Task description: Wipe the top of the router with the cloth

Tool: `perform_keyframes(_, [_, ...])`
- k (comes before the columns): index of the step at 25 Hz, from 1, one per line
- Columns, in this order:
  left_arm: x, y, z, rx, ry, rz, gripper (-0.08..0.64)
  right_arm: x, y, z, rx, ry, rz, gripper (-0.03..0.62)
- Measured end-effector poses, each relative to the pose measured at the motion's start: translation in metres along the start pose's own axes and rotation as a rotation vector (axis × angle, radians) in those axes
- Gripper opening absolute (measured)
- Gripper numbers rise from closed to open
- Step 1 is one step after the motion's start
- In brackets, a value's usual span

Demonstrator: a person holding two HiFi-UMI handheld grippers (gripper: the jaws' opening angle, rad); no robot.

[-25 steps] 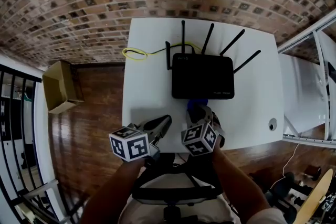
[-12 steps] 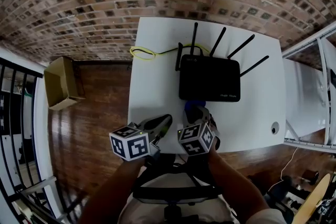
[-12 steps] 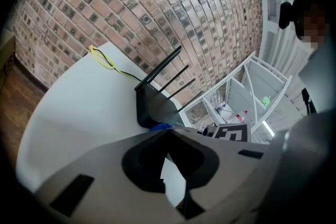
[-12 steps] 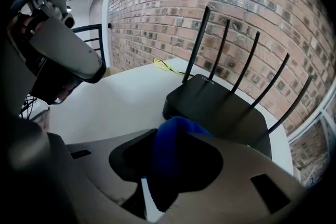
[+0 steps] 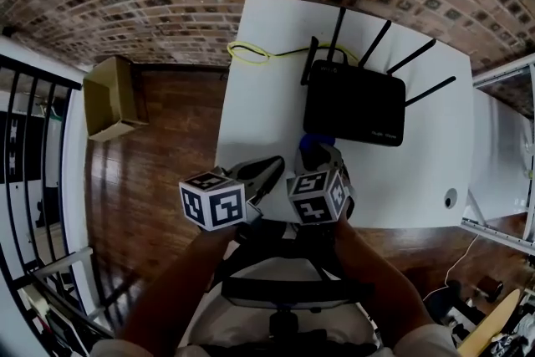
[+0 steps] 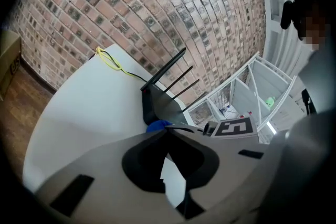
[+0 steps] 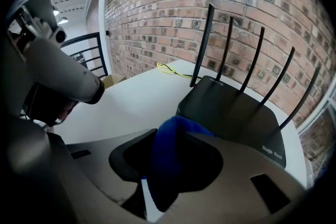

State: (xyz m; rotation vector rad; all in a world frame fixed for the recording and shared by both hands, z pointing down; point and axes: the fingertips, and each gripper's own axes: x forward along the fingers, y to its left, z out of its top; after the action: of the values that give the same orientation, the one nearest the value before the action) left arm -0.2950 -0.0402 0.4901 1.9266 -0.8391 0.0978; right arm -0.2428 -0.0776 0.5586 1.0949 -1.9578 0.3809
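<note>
A blue cloth [image 7: 167, 170] is clamped in the right gripper [image 7: 173, 136], with the jaw tips covered by it, just before the black router [image 5: 355, 106] on the white table [image 5: 267, 121]. Contact cannot be judged. The left gripper [image 6: 167, 131] is held closed, empty.

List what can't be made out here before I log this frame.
- Head view: the right gripper covers most of the cloth, so whether the cloth touches the router is unclear.
- Right gripper view: the label on the router is too small to read.
- Head view: the cable has its end hidden behind the router.
- Head view: a round thing on the table is too small to identify.
</note>
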Motion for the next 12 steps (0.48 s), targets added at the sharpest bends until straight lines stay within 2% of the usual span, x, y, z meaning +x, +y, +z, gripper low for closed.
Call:
perform_keyframes(8, [0.015, -0.012, -0.007, -0.02, -0.03, 0.072, 0.025, -0.001, -0.004, -0.005, 0.037, -0.035, 0.082, 0.133])
perform_keyframes(12, [0.023, -0.022, -0.007, -0.035, -0.072, 0.113, 0.025, -0.004, -0.008, -0.007, 0.034, -0.046, 0.138, 0.133])
